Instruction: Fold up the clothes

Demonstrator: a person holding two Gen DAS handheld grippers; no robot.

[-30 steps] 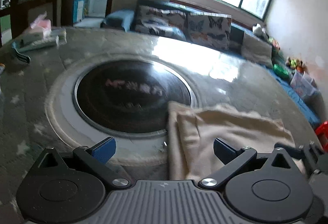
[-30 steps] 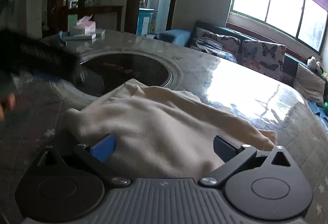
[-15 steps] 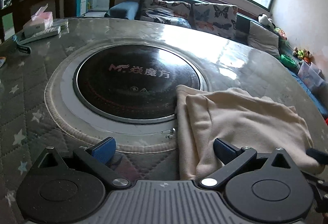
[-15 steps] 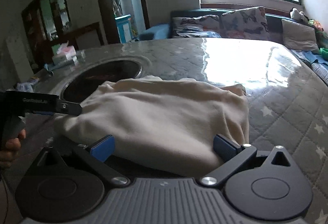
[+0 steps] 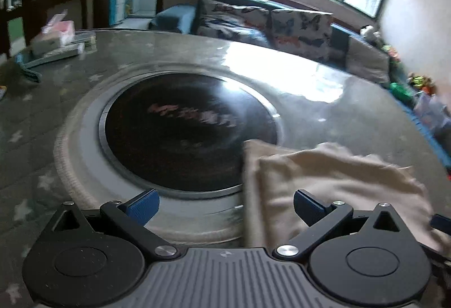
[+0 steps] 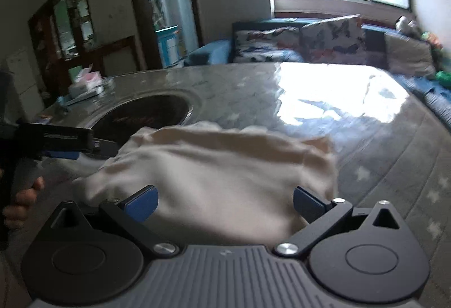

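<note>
A cream cloth [image 5: 332, 184] lies folded on the round table, to the right of the dark glass hotplate [image 5: 186, 130]. My left gripper [image 5: 225, 205] is open just in front of the cloth's left edge, holding nothing. In the right wrist view the same cream cloth [image 6: 225, 167] spreads wide ahead of my right gripper [image 6: 224, 202], which is open with its blue pads over the near edge. The left gripper [image 6: 70, 146] shows there from the side, at the cloth's left end, with a hand [image 6: 22, 201] on its grip.
The table [image 5: 33, 116] has a quilted grey cover with stars under glossy plastic. A tissue box [image 5: 55, 36] and flat items sit at its far left. A sofa [image 5: 282, 23] with butterfly cushions stands behind, under bright windows.
Both views have shifted and blurred: the left gripper drew back and tilted, so the hotplate sits farther off. The right gripper swung slightly; the cloth stays flat on the table.
</note>
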